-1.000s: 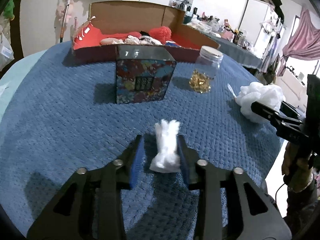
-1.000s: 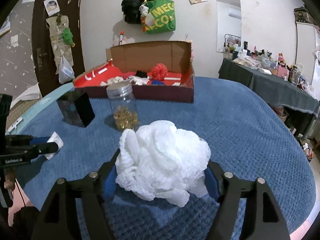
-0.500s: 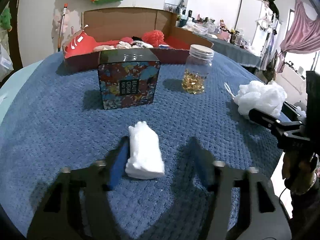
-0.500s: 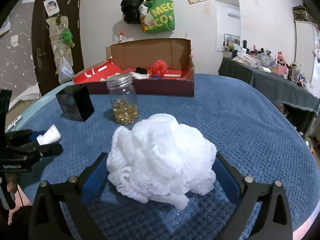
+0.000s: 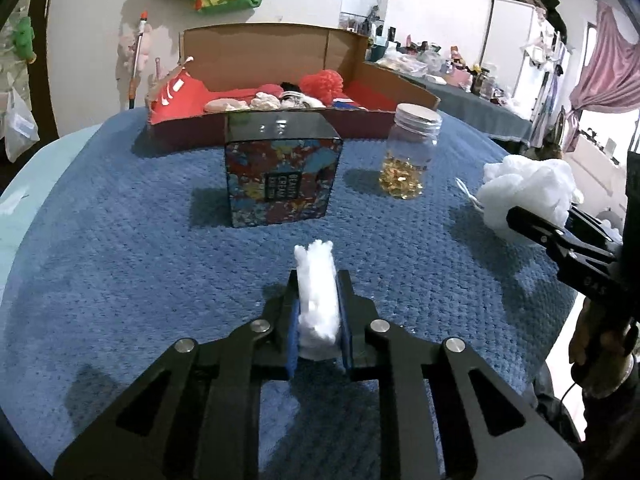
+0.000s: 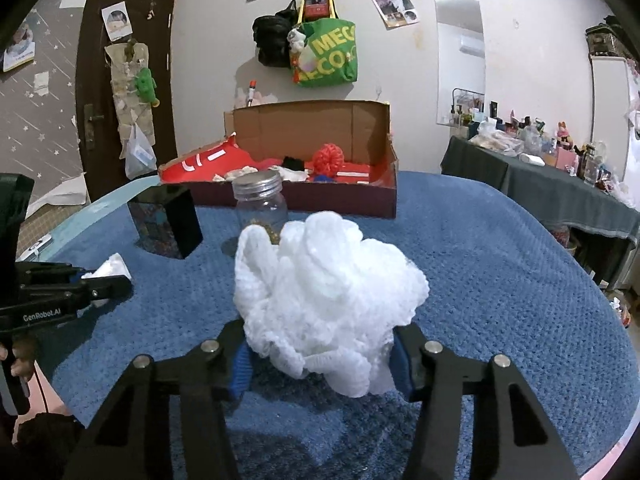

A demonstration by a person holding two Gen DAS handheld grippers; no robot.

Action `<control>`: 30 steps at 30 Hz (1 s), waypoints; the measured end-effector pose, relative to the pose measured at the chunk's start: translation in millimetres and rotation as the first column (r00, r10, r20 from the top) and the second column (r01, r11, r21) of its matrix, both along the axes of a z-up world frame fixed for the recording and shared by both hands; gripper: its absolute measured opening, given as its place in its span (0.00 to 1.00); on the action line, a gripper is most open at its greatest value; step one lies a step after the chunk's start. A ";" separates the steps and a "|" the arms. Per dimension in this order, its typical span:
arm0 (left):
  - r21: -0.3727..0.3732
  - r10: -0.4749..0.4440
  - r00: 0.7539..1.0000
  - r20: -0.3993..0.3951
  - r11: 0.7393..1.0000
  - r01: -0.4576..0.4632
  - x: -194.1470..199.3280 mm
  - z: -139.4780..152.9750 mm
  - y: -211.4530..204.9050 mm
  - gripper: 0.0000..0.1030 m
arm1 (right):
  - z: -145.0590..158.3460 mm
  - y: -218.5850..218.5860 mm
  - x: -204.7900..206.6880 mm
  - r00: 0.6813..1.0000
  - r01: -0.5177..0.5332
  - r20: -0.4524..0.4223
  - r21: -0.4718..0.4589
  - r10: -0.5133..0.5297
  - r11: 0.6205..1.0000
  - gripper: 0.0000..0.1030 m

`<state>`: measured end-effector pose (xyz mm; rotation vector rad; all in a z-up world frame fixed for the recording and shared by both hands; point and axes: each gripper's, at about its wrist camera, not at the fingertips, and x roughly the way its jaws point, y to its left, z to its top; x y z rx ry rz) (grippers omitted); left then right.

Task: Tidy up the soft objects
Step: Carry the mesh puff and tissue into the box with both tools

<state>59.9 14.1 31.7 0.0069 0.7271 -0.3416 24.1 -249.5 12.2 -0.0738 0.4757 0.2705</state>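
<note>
White soft items on the blue blanket (image 5: 120, 280) number two: one small wad (image 5: 318, 300) and one large mesh puff (image 6: 324, 300).

Nearest in the left wrist view, the left gripper (image 5: 319, 322) has its jaws drawn narrow, both blue pads pressed flat against the wad, which stands upright between them just above the blanket. The gripper points forward and somewhat downward.

In the right wrist view, the right gripper (image 6: 322, 364) sits low over the blanket, angled slightly down. Its jaws are closing, with the puff between them; the puff bulges above and ahead of the fingers, and its sides meet both pads. One hand (image 5: 600, 344) shows at the right edge of the left view, wrapped round that gripper's handle.

Further out stand one patterned tin (image 5: 282, 178) and one glass jar (image 5: 410, 152) with a metal lid and gold contents at the bottom, set apart from each other.

Farthest, one open cardboard box (image 5: 280, 60) rests at the blanket's far edge, holding red cloth, one red pompom (image 5: 322, 84) and several pale items too small to count.
</note>
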 end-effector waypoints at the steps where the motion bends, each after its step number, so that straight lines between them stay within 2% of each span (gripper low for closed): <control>1: 0.003 0.005 1.000 0.001 1.000 -0.005 -0.7 0.7 1.4 0.14 | 0.9 -0.9 0.2 1.000 0.004 0.002 0.000 -0.004 1.000 0.55; 6: 0.030 0.031 0.999 -0.012 0.999 -0.031 6.9 10.4 20.7 0.14 | 9.4 -9.8 5.8 0.999 0.040 -0.005 -0.021 -0.040 0.999 0.55; 9: 0.078 0.042 0.999 -0.033 0.996 -0.040 21.5 14.2 33.6 0.14 | 16.7 -18.6 17.1 0.998 0.061 -0.025 -0.043 -0.062 0.997 0.55; 15: 0.126 0.036 0.995 -0.095 0.992 -0.024 65.0 15.1 58.9 0.14 | 30.8 -25.3 54.2 0.996 0.066 -0.056 -0.152 -0.075 0.986 0.55; 19: 0.162 0.014 0.995 -0.102 0.987 0.002 90.5 18.9 64.3 0.14 | 42.2 -20.1 77.6 0.997 0.050 -0.051 -0.218 -0.062 0.975 0.55; 25: 0.138 -0.047 0.995 -0.087 0.989 0.059 117.7 38.1 67.6 0.14 | 55.5 -7.4 105.9 0.998 0.010 -0.056 -0.247 -0.025 0.969 0.55; 30: 0.090 -0.102 0.992 -0.067 0.990 0.108 130.9 60.4 66.2 0.14 | 71.0 3.1 125.5 0.998 -0.031 -0.062 -0.211 0.019 0.977 0.55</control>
